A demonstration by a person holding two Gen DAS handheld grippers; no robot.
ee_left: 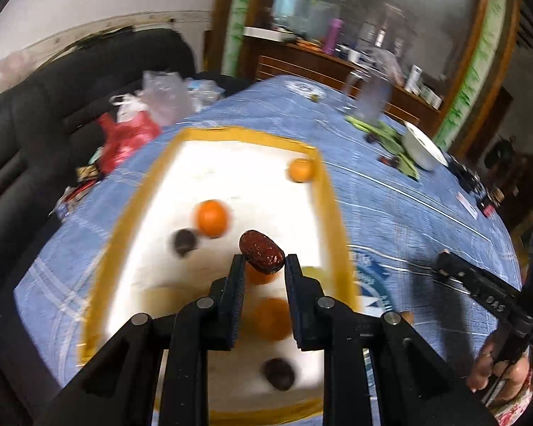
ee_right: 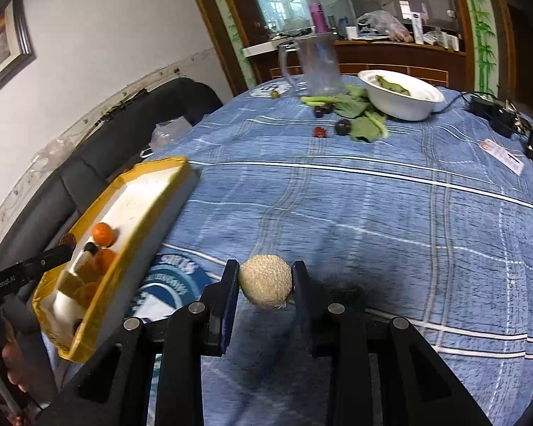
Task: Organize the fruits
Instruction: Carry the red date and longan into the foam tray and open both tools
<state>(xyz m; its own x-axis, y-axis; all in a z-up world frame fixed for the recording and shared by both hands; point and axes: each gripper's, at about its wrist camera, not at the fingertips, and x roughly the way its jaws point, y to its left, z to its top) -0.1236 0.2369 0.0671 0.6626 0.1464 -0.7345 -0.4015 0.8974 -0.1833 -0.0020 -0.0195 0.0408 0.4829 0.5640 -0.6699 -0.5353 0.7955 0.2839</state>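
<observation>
Left hand-held gripper (ee_left: 263, 261): clamped on a red date (ee_left: 262, 251), above the yellow-rimmed tray (ee_left: 328, 191).
Date's long axis: crosswise between the pads, tilted.
Right hand-held gripper (ee_right: 265, 280): pinching a round beige fruit (ee_right: 265, 280) over the bench (ee_right: 373, 213).

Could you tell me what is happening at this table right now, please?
A person is sorting fruit with two hand-held grippers. The left gripper is shut on a wrinkled dark red date, held above the yellow-rimmed white tray, which already holds round orange tangerines and dark plums. The right gripper is shut on a rough beige round fruit over the blue checked tablecloth. More small fruits lie by the white bowl.
</observation>
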